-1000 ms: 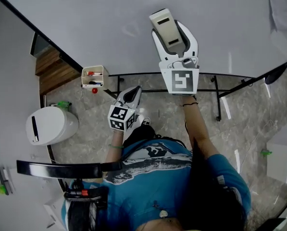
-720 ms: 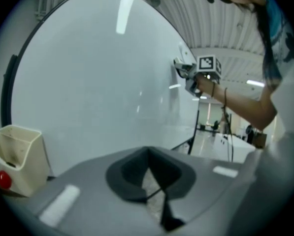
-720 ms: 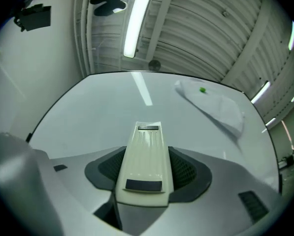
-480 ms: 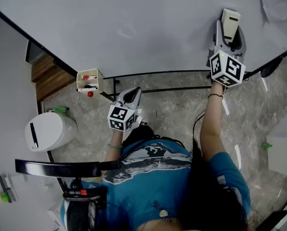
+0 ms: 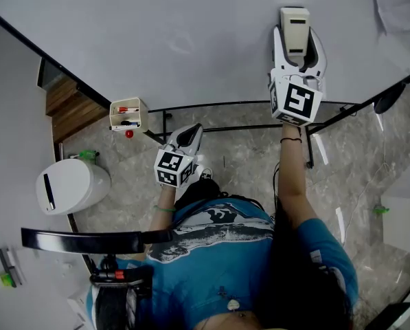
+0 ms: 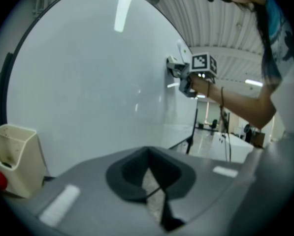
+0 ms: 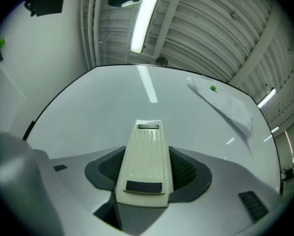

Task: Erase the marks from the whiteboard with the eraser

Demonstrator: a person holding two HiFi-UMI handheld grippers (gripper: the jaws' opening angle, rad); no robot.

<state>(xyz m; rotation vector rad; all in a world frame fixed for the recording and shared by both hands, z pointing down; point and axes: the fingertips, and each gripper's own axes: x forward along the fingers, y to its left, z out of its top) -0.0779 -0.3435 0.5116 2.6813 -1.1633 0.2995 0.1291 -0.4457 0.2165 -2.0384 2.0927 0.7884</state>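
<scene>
The whiteboard (image 5: 156,19) fills the top of the head view, and only a faint smudge (image 5: 180,47) shows on it. My right gripper (image 5: 297,45) is raised to the board and shut on a cream eraser (image 5: 294,25). In the right gripper view the eraser (image 7: 146,156) lies lengthways between the jaws, its far end against the board (image 7: 87,117). My left gripper (image 5: 188,136) hangs low near the person's body, away from the board, shut with nothing in it. The left gripper view shows its dark pads (image 6: 137,173) closed together, with the right gripper (image 6: 182,73) far off on the board.
A cream marker box (image 5: 126,114) hangs at the board's lower left edge, with a red magnet (image 5: 129,134) under it. A clear sheet (image 5: 397,5) is stuck to the board's upper right. Below stand the board's black frame bars (image 5: 225,106) and a white bin (image 5: 71,184).
The right gripper carried the eraser from mid-board far to the right, then back left a little. The left gripper has stayed where it was.
</scene>
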